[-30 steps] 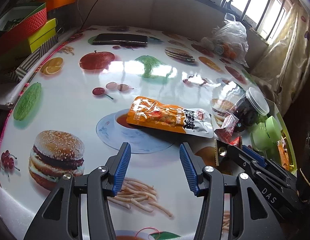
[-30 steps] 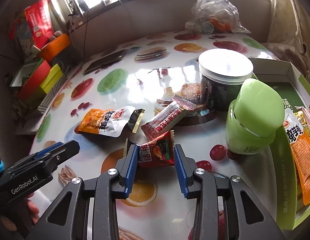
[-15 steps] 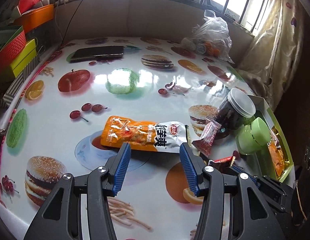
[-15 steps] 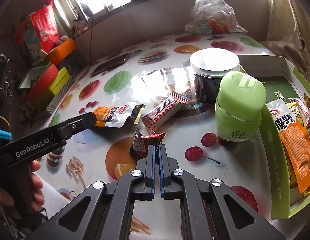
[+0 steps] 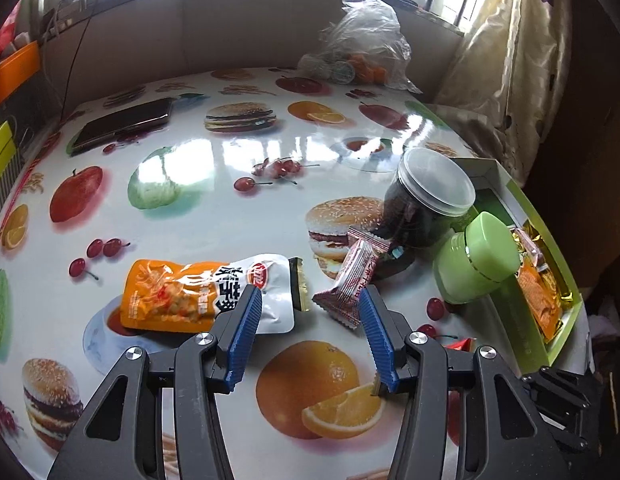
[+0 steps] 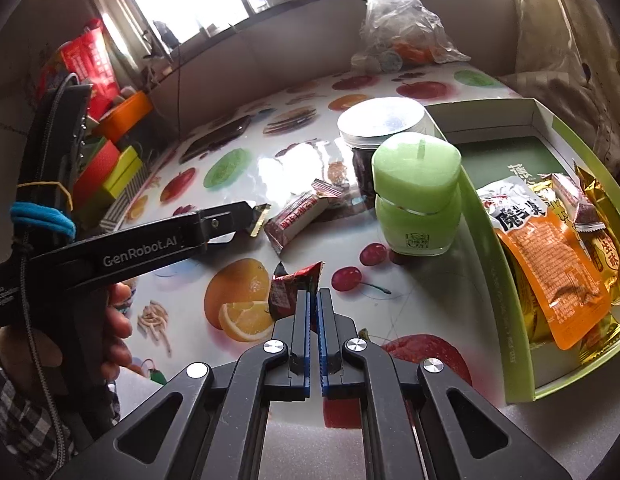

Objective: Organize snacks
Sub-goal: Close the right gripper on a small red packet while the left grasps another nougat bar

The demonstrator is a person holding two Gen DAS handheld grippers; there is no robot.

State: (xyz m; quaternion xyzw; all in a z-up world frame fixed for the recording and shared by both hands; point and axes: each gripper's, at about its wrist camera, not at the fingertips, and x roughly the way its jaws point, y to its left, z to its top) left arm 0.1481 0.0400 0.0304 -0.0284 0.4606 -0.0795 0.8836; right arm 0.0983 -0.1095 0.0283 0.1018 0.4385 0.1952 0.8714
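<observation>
My right gripper (image 6: 314, 294) is shut on a small red snack packet (image 6: 290, 286), pinched by its edge just above the table. My left gripper (image 5: 309, 296) is open and hovers low, its fingers straddling the white end of an orange-and-white pouch (image 5: 182, 296) and a red-and-white packet (image 5: 350, 280); nothing is gripped. From the right wrist view the left gripper (image 6: 246, 214) reaches in from the left beside that red-and-white packet (image 6: 298, 220). A green box (image 6: 510, 320) at the right holds several snack packs, among them an orange pouch (image 6: 550, 256).
A green jar (image 6: 418, 192) and a dark jar with a clear lid (image 6: 380, 126) stand beside the box. A phone (image 5: 122, 128) and a plastic bag (image 5: 362, 56) lie at the far side. Coloured boxes (image 6: 110, 168) line the left edge. A hand (image 6: 118, 320) holds the left gripper.
The right gripper closed on the small red packet and drew it up from the table. The left gripper slid right, from short of the pouch to over its white end.
</observation>
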